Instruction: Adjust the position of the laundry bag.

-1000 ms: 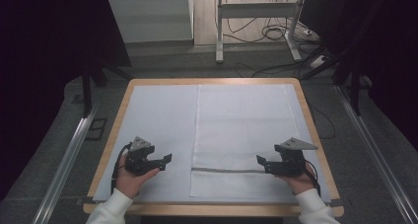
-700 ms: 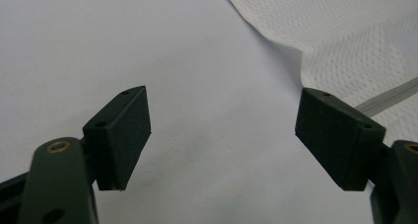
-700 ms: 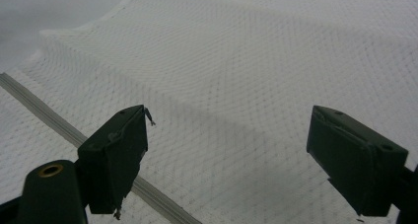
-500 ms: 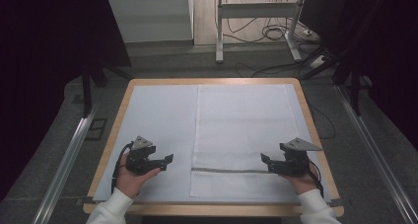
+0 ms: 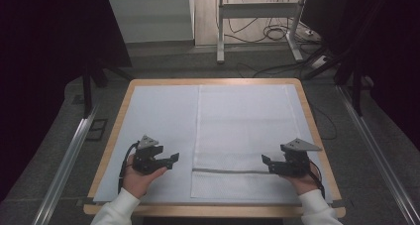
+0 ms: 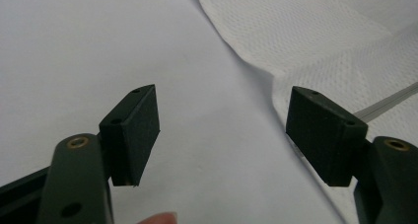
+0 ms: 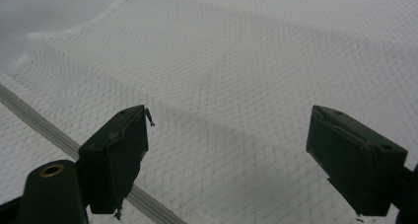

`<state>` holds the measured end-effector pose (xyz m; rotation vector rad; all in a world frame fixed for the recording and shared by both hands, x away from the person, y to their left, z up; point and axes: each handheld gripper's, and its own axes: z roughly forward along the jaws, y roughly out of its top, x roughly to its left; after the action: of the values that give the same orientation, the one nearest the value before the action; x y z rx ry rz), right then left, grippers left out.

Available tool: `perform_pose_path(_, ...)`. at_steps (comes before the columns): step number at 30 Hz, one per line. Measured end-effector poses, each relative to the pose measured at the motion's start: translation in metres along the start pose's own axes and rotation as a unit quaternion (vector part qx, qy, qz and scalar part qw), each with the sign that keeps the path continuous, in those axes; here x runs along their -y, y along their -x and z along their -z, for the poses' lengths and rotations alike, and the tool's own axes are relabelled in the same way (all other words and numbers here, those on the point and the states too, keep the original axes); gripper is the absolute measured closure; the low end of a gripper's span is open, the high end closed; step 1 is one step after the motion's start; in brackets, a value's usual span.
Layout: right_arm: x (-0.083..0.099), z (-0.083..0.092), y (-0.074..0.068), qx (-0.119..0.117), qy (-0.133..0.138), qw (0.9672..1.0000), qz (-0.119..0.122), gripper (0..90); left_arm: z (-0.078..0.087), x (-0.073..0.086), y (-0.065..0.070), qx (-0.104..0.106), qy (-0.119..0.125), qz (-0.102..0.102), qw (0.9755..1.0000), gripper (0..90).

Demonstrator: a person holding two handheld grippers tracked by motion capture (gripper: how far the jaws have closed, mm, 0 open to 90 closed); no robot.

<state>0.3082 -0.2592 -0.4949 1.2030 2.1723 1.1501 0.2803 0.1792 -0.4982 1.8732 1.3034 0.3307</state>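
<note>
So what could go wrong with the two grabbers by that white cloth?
The left hand-held gripper is open over the bare table cover, beside the white mesh cloth; closing there, it may miss the cloth's edge. Its jaws have just been closing with nothing between them. The right hand-held gripper is open above flat cloth near the grey stripe, so it might pinch the cover too.

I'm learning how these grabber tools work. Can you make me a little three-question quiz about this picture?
1. True or false: the left gripper is clamped on the white towel.
2. What runs across the towel near the person's edge? A) a grey stripe B) a red zip C) a button row
3. Which gripper's fingers hang over the towel?

Key: 1. False, its fingers are open over the bare table cover. 2. A. 3. The right gripper.
</note>
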Motion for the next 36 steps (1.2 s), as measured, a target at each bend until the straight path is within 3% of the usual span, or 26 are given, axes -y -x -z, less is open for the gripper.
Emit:
perform_pose_path(5, 0.000, 0.000, 0.000, -0.001, -0.001, 1.0000, 0.000, 15.9, -0.009, -0.004, 0.010, 0.023, -0.014, 0.012, 0.9996, 28.7)
perform_pose_path(10, 0.000, -0.001, 0.000, 0.000, -0.004, 1.0000, 0.003, 16.0, -0.016, -0.009, 0.019, 0.024, -0.017, 0.007, 0.9995, 30.9)
perform_pose_path(13, 0.000, 0.000, 0.000, 0.014, 0.002, 0.9999, 0.002, 16.6, -0.020, -0.010, 0.021, 0.022, -0.021, 0.008, 0.9995, 31.4)
perform_pose_path(21, -0.001, 0.001, 0.000, 0.016, 0.006, 0.9999, -0.003, 16.7, -0.031, -0.014, 0.024, 0.024, -0.031, 0.012, 0.9992, 34.3)
perform_pose_path(36, -0.001, 0.001, 0.001, 0.018, 0.008, 0.9998, -0.004, 16.7, -0.058, -0.020, 0.029, 0.057, -0.062, 0.031, 0.9960, 44.1)
